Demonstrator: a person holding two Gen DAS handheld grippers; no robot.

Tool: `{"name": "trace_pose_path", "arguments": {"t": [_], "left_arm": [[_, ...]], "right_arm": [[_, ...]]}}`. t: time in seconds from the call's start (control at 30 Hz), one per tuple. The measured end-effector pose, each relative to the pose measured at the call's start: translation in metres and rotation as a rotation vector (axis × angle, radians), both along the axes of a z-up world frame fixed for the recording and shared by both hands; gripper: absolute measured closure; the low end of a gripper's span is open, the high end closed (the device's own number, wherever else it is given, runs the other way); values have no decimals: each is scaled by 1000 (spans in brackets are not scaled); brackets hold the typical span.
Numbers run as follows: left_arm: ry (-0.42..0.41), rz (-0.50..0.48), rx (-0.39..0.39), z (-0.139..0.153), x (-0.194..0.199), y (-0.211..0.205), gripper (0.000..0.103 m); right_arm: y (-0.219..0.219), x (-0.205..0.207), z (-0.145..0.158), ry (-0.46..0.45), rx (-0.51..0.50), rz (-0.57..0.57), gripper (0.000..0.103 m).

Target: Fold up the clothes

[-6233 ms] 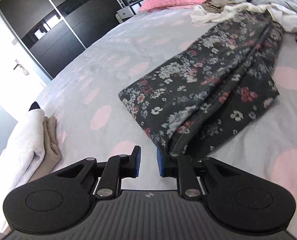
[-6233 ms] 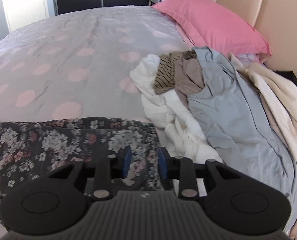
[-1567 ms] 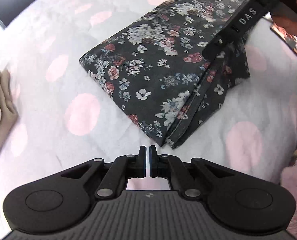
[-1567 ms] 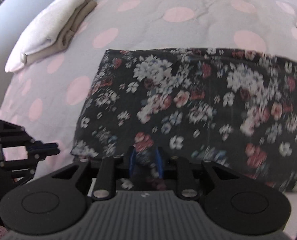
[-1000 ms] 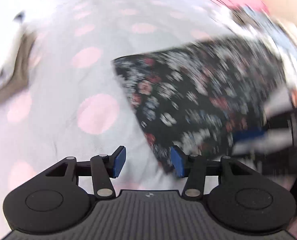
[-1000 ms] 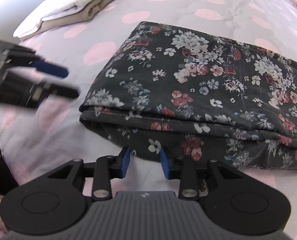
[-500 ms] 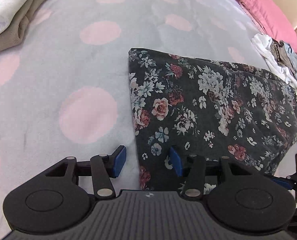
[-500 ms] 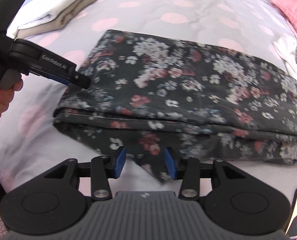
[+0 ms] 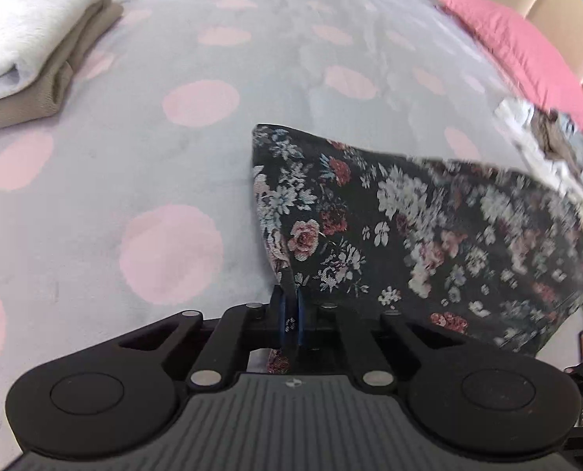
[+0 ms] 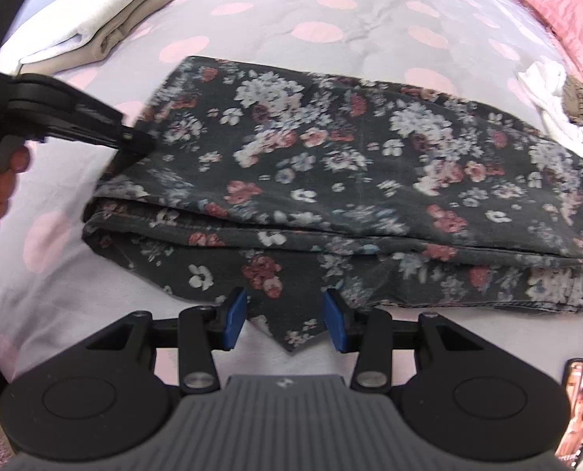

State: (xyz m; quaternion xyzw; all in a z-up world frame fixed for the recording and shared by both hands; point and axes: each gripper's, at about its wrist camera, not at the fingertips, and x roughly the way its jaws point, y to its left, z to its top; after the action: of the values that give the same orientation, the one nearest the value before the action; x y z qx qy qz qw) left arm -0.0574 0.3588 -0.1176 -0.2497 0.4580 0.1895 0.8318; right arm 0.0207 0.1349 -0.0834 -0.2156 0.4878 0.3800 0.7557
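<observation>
Left wrist view: the left tool [image 9: 290,306] has its blue pads pinched tight on the near corner of the dark floral garment [image 9: 409,227], which lies folded on the bed [image 9: 212,157] with its pink-dotted grey cover. From the right wrist view, the right tool [image 10: 286,320] stands wide, a loose pointed flap of the garment between its pads [image 10: 234,318] but not gripped. A folded white and beige stack [image 10: 106,19] sits well apart at the far left. A pink pillow [image 9: 519,51] lies at the headboard end.
</observation>
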Motion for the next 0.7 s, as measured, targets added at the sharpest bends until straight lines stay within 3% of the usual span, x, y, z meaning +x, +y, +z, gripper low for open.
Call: {"name": "trace_pose_path", "arguments": {"t": [0.17,0.37,0.5,0.57,0.7], "left_arm": [[-40,-49,44,38,-18,0,100],[-8,-4,102,64,-51,20,100],[1,40,126,82,-83,37,100],[10,67,143,89,-96,47,100],[12,95,120,94,-111,58,100]], "right_arm": [[-11,8,16,18,55,-37,57],[-25,17,29,-9,103,-77,58],[-30,25,26,40,160,-100,59],[-27,25,25,62,196,-87,73],[-8,19,22,96,254,-35,79]]}}
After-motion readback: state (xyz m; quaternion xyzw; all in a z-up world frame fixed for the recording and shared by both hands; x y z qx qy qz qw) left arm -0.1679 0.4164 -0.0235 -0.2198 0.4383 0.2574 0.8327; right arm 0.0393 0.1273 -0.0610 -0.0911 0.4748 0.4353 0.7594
